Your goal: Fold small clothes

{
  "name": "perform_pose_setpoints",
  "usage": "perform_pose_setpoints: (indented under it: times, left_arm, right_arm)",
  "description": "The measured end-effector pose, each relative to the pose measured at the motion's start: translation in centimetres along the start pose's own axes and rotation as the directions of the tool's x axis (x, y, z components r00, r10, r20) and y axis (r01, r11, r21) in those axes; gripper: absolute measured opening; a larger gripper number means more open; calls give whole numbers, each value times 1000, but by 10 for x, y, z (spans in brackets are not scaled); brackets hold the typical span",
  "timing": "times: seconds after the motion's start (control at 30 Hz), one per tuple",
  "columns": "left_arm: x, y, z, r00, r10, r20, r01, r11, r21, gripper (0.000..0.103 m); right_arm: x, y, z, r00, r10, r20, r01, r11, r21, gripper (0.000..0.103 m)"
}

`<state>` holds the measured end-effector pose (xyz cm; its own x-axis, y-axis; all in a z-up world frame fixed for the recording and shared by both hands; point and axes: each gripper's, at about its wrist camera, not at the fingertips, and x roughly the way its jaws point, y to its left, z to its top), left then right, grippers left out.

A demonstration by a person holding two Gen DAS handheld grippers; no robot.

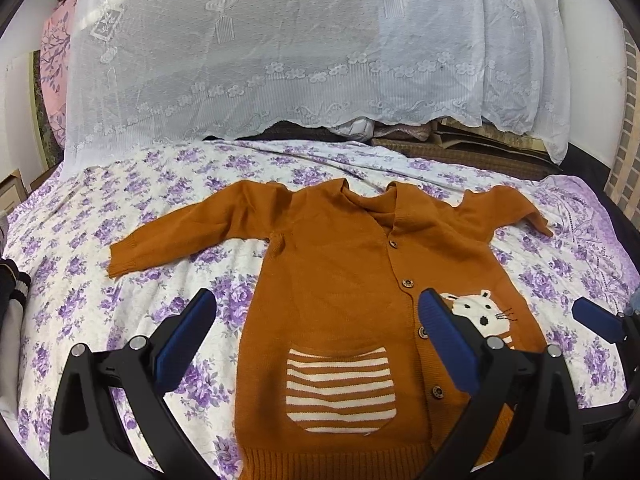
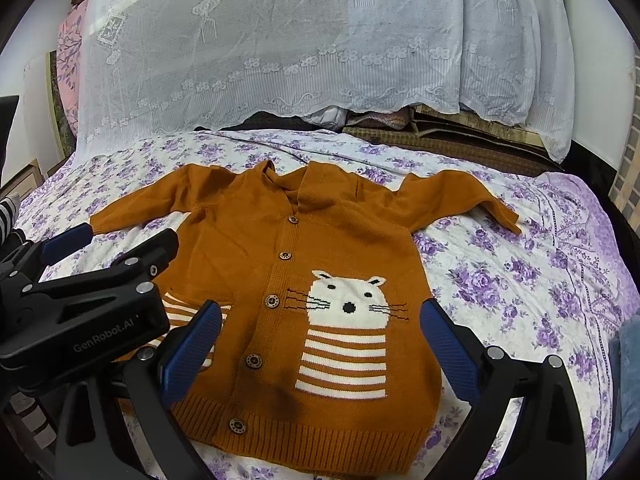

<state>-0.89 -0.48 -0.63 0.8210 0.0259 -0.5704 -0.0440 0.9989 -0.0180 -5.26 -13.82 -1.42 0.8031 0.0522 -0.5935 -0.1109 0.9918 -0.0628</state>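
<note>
An orange knitted child's cardigan (image 1: 340, 272) lies flat and buttoned on the floral bedsheet (image 1: 100, 240), sleeves spread out, with a striped pocket and a white cat motif. It also shows in the right wrist view (image 2: 248, 240). My left gripper (image 1: 316, 332) is open and empty above the cardigan's lower left half. My right gripper (image 2: 320, 340) is open and empty above the lower right half with the cat. The left gripper (image 2: 86, 304) shows in the right wrist view at the left. One blue finger of the right gripper (image 1: 600, 320) shows at the right edge of the left wrist view.
A white lace cloth (image 1: 300, 48) covers stacked bedding at the back. Brown mats (image 1: 480, 152) lie beneath it at the back right. Striped dark clothing (image 2: 10, 216) lies at the left edge. A blue cloth (image 2: 628, 380) lies at the right edge.
</note>
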Motion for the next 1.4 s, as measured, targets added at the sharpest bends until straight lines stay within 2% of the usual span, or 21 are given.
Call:
perform_pose_setpoints:
  times: [0.13, 0.23, 0.3, 0.37, 0.43, 0.5, 0.57, 0.6, 0.63, 0.73, 0.87, 0.93, 1.0, 1.07, 1.1, 1.13, 1.17, 1.23, 1.33, 1.37, 1.4]
  left_arm:
    - [17, 14, -2, 996, -80, -43, 77, 995, -68, 98]
    - [43, 30, -11, 994, -73, -86, 62, 991, -117, 99]
    - [68, 39, -22, 984, -71, -161, 50, 990, -129, 98]
    - [91, 48, -28, 960, -104, -260, 64, 985, -158, 99]
    - [104, 53, -29, 931, -146, -335, 91, 980, -174, 99]
    - [108, 68, -19, 936, -158, -315, 91, 972, -217, 99]
    - [110, 82, -7, 953, -129, -275, 58, 966, -252, 99]
    - [111, 89, 0, 959, -109, -260, 36, 962, -271, 98]
    - [113, 91, 5, 962, -101, -254, 26, 959, -283, 98]
    - [122, 82, 22, 959, -130, -253, 52, 955, -293, 98]
    - [141, 39, 30, 955, -137, -263, 85, 976, -200, 99]
    - [156, 27, 23, 945, -137, -297, 89, 981, -172, 99]
    - [176, 22, 10, 930, -95, -354, 51, 990, -130, 99]
    - [172, 24, 11, 936, -103, -336, 62, 990, -129, 99]
    - [170, 25, 11, 938, -109, -329, 67, 989, -134, 99]
    - [170, 25, 10, 937, -114, -330, 71, 988, -139, 99]
    - [170, 26, 10, 936, -120, -330, 76, 987, -142, 99]
    - [168, 27, 9, 938, -128, -322, 83, 985, -152, 99]
    - [169, 32, 12, 936, -141, -322, 91, 982, -166, 99]
    - [167, 33, 11, 936, -140, -323, 89, 982, -169, 99]
    - [167, 35, 14, 937, -134, -322, 82, 982, -170, 99]
  right_arm:
    - [8, -9, -2, 999, 53, 2, -53, 998, 33, 100]
    - [19, -40, -4, 988, 146, 47, -151, 977, 151, 100]
    - [33, -79, -3, 979, 199, 51, -205, 934, 292, 100]
    - [51, -126, -2, 972, 232, 36, -223, 862, 455, 100]
    - [66, -173, -6, 963, 265, 53, -242, 759, 604, 99]
    - [80, -224, -13, 947, 304, 107, -281, 616, 736, 89]
    - [96, -261, -17, 929, 334, 157, -316, 503, 804, 75]
    - [102, -272, -18, 926, 337, 173, -324, 469, 822, 73]
    - [111, -283, -18, 926, 329, 184, -322, 439, 839, 71]
    - [134, -297, -10, 934, 307, 182, -305, 422, 854, 70]
    - [165, -310, 8, 929, 298, 217, -321, 363, 875, 70]
    - [178, -317, 17, 932, 283, 224, -318, 351, 881, 70]
    - [195, -323, 22, 936, 274, 221, -309, 337, 890, 61]
    - [208, -327, 25, 929, 288, 234, -330, 355, 874, 4]
    - [208, -328, 26, 929, 281, 240, -338, 385, 858, 5]
    - [200, -329, 31, 941, 234, 243, -325, 440, 837, 5]
    - [180, -333, 43, 955, 143, 260, -295, 531, 794, 5]
    - [151, -344, 57, 959, 20, 283, -231, 633, 739, 5]
    - [155, -378, 44, 984, -138, 112, 3, 641, 767, 5]
    - [174, -388, 30, 993, -118, 19, 58, 622, 781, 5]
    - [189, -395, 19, 998, -61, -23, 54, 583, 811, 3]
